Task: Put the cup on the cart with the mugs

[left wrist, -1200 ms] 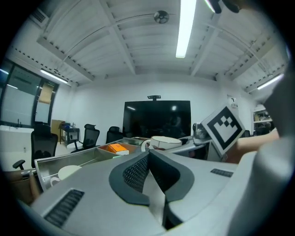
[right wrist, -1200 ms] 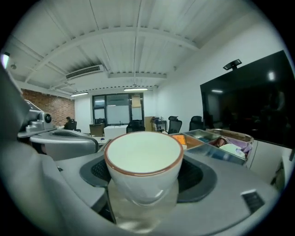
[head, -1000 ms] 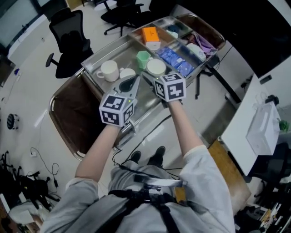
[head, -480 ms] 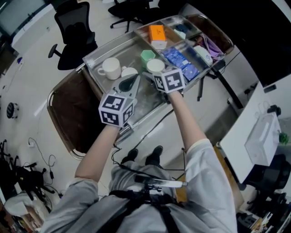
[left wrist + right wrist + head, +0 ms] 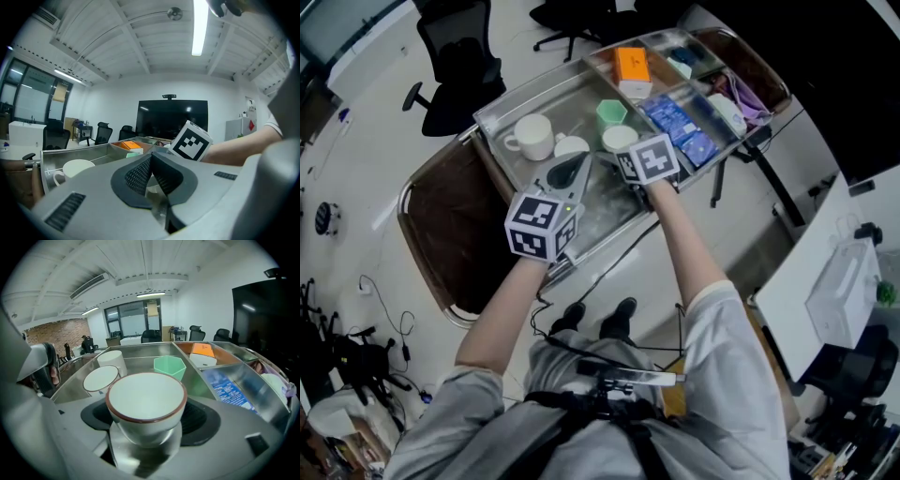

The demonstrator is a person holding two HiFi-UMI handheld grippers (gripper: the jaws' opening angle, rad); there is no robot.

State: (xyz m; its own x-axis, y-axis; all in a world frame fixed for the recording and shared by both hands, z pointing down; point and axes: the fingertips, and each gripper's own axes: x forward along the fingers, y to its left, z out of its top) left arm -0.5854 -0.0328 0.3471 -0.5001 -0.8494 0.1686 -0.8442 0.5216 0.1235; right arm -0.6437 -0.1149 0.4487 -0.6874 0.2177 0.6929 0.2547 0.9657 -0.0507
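A white cup with a brown rim (image 5: 146, 401) sits upright between the dark pads of my right gripper (image 5: 146, 427), which is shut on it. From the head view, this cup (image 5: 620, 139) is over the steel tray of the cart (image 5: 502, 105), just in front of a green cup (image 5: 611, 113). A white mug with a handle (image 5: 531, 137) and a second white cup (image 5: 572, 147) stand to its left. My left gripper (image 5: 572, 173) is over the tray's near part, its pads (image 5: 140, 172) pressed together on nothing.
The cart's right compartments hold an orange box (image 5: 633, 66), blue packets (image 5: 680, 127) and small items. A brown lower shelf (image 5: 450, 234) juts out at the left. Black office chairs (image 5: 455, 66) stand beyond the cart. A white desk (image 5: 825, 281) is at the right.
My right gripper has carried the cup a little farther over the tray, closer to the green cup. The left gripper has barely moved.
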